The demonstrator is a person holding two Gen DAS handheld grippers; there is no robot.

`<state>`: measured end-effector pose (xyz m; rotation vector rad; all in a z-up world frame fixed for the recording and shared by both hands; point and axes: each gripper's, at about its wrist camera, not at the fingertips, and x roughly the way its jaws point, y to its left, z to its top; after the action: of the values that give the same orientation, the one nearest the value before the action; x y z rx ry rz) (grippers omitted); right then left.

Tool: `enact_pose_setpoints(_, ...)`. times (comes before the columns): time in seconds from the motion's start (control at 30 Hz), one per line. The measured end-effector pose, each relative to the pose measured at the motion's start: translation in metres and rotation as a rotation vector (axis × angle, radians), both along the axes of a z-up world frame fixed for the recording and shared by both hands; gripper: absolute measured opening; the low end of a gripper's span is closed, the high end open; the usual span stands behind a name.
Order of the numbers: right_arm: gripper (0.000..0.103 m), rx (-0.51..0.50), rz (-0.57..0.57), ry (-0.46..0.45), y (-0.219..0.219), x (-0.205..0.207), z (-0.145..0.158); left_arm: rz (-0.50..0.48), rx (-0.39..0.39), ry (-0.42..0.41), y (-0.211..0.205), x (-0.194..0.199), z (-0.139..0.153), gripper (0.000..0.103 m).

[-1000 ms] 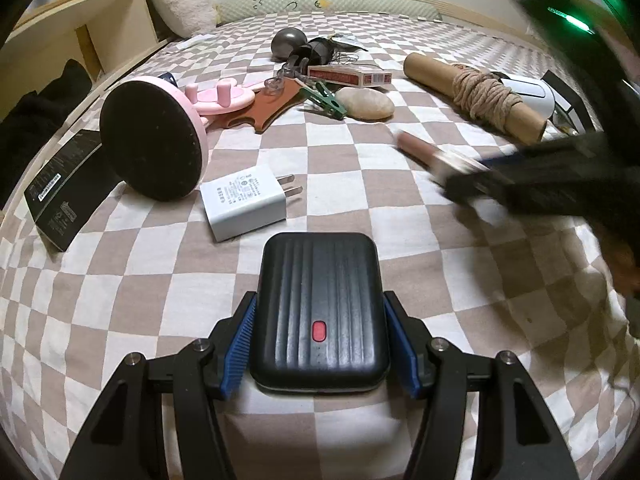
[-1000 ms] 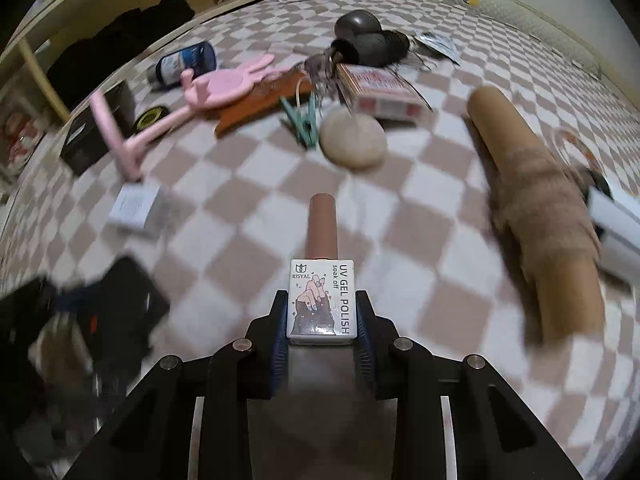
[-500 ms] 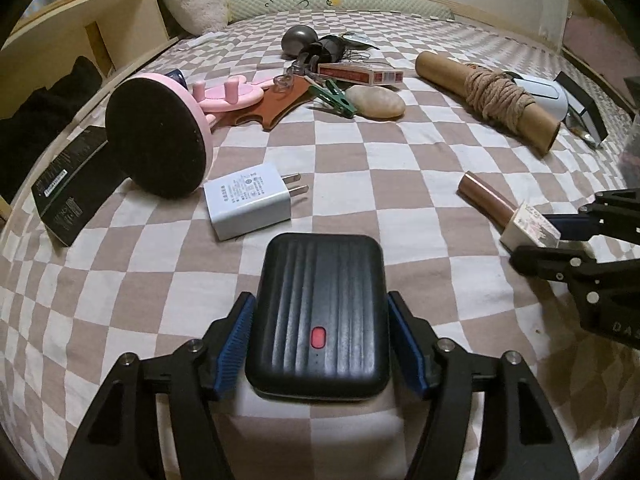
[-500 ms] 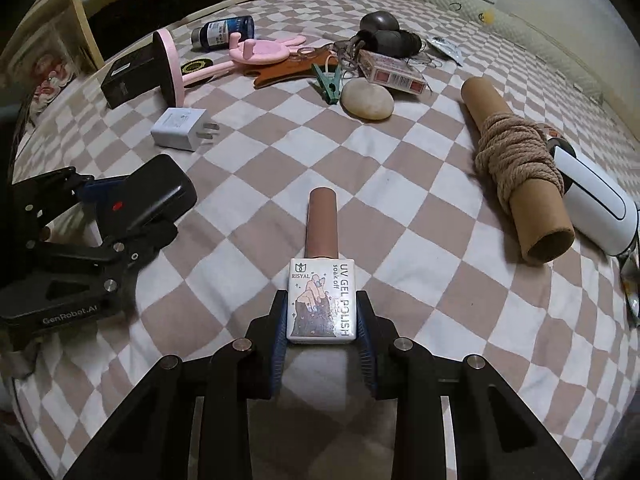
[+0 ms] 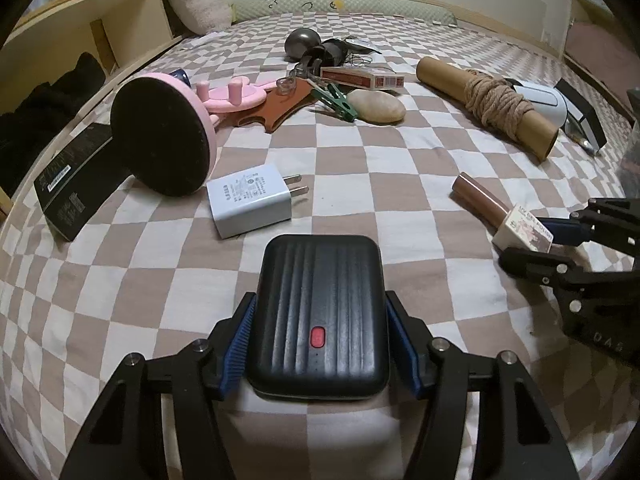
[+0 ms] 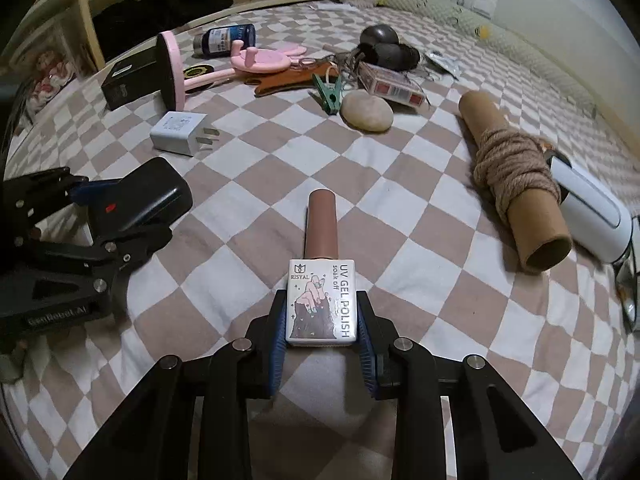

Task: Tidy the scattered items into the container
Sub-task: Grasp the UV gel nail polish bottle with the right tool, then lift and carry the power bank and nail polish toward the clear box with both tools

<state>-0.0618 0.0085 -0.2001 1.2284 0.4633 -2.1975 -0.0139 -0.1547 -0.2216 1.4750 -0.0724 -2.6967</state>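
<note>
**Both grippers loaded above the checked bedspread**

Left wrist view: the left gripper (image 5: pixel 318 332) is clamped on a black power bank (image 5: pixel 320 316), its blue pads pressed to both long sides, red button facing up. Just ahead on the checked bedspread (image 5: pixel 360 184) lies a white charger plug (image 5: pixel 250 200), prongs pointing right. To the left a pink round-based stand (image 5: pixel 164 140) lies tipped over. A cardboard tube wound with rope (image 5: pixel 488 100) lies far right.

Right wrist view: the right gripper (image 6: pixel 322 322) is closed on a gel polish bottle (image 6: pixel 322 276), gripping the white labelled body while the brown cap points forward. A pale stone (image 6: pixel 367 113) lies beyond, touching a green clothes peg (image 6: pixel 330 94). No container can be made out in either view.
</note>
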Motion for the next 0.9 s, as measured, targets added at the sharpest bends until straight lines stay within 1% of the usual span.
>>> enact_pose_setpoints(0.37,0.031,-0.012,-0.005,-0.011,0.017,0.016,0.014,0.020,0.055,-0.011,0.005,0.013,0.009,0.060)
enact_pose_setpoints(0.6,0.031,-0.019,-0.022,-0.017,0.037,0.034,0.025,-0.017,0.070,-0.008,0.029,0.027,0.019,0.060)
enact_pose_setpoints(0.73,0.031,-0.026,-0.044,-0.005,0.050,0.043,0.035,-0.053,0.068,0.017,0.047,0.033,0.033,0.060)
enact_pose_setpoints(0.8,0.031,-0.043,-0.063,0.006,0.059,0.045,0.046,-0.065,0.068,0.039,0.055,0.035,0.045,0.060)
enact_pose_setpoints(0.9,0.031,-0.065,-0.093,0.035,0.072,0.047,0.066,-0.076,0.047,0.075,0.066,0.037,0.067,0.060)
